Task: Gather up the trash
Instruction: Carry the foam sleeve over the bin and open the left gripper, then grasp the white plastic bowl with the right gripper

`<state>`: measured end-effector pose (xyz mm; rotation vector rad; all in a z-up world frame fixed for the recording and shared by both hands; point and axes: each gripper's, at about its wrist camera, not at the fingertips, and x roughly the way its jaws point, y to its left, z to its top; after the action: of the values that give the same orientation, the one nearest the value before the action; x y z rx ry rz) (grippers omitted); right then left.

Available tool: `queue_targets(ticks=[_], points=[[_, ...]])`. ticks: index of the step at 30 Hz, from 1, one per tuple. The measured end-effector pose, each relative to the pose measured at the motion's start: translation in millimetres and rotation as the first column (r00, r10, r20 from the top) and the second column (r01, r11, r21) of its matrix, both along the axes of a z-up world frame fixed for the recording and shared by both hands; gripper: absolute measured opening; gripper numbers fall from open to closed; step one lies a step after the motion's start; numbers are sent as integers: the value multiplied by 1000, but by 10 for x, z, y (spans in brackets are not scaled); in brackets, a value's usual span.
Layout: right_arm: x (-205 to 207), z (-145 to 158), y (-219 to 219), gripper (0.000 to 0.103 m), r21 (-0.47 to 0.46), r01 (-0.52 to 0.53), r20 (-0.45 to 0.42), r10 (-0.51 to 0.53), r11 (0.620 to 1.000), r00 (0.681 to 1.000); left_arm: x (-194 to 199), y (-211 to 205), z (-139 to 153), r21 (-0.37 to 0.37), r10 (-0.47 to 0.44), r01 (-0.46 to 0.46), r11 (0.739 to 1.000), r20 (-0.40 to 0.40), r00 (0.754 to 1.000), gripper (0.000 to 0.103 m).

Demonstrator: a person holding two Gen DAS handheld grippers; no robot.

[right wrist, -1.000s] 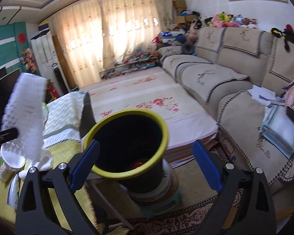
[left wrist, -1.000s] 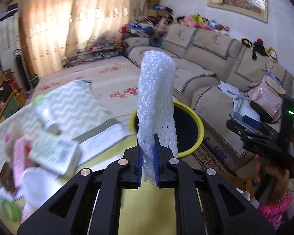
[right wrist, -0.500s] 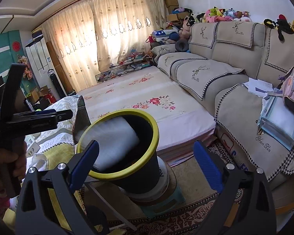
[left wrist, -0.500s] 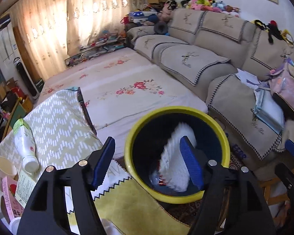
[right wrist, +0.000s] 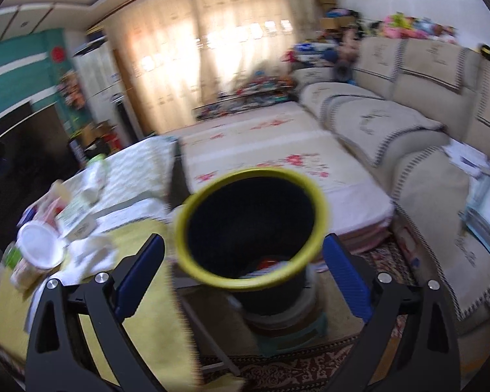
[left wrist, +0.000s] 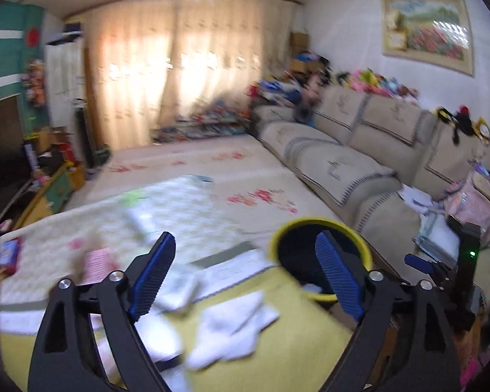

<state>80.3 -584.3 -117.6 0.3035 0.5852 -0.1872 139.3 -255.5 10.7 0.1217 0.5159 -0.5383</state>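
The landmark is the black trash bin with a yellow rim, which stands on a low stool on a patterned rug beside the table.

The left gripper has its blue pads wide apart and the jaws are opening; nothing is between them. In its view the bin is to the right, partly behind the right finger. Left of the bin the table carries a yellow cloth with crumpled white tissues on it, a pink packet farther left, and a small blue and red box at the far left edge. This view is blurred, so finer details cannot be told.

The right gripper is also released, with its jaws spread and empty, and the bin appears between its fingers but beyond them. Inside the bin, at the bottom, some trash shows: something red and something pale, too dark to name. Left of the bin, on the table, there are a white-lidded cup, a white tissue, a paper box and a bottle with a green cap. Right of the bin there is a beige sofa, and behind the bin a floral mat is spread.
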Motion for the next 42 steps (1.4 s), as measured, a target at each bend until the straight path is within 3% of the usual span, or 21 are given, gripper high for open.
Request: queue_targets(ticks=[3,8,12,17,21,27,35,42], points=[[170,11,408,93,-35,-121,-16,121,992,993,-162,517,35,1,102,-102,995,20,995,90],[430,44,1092,93,-47,-310,-26,309,949,951,-356,1411,-66,28,288,-288,957,10,958,90],[537,173,1689,91,-80,-462,2,464,883,886,-489,1989,-199,25,397,-396,918,-5,918,90],[635,330,2268,74,-121,-590,11,595,798,804,-575,2417,-366,6,449,-449,893,-43,892,90],[806,289,2624,64,-131,-647,-33,649,752,761,-608,2503,-465,-13,453,-455,890,-75,888,90],[1086,126,2782,63,-87,-658,-105,650,748,752,-620,2389,-534,-18,423,-426,904,-90,901,90],[1139,47,2821,8,-29,-689,-105,684,724,722,-551,2327,-590,-18,409,-414,910,-119,905,90],[885,300,2787,5,-71,-693,-12,695,717,719,-495,2290,-657,-15,402,-408,913,-133,906,90]])
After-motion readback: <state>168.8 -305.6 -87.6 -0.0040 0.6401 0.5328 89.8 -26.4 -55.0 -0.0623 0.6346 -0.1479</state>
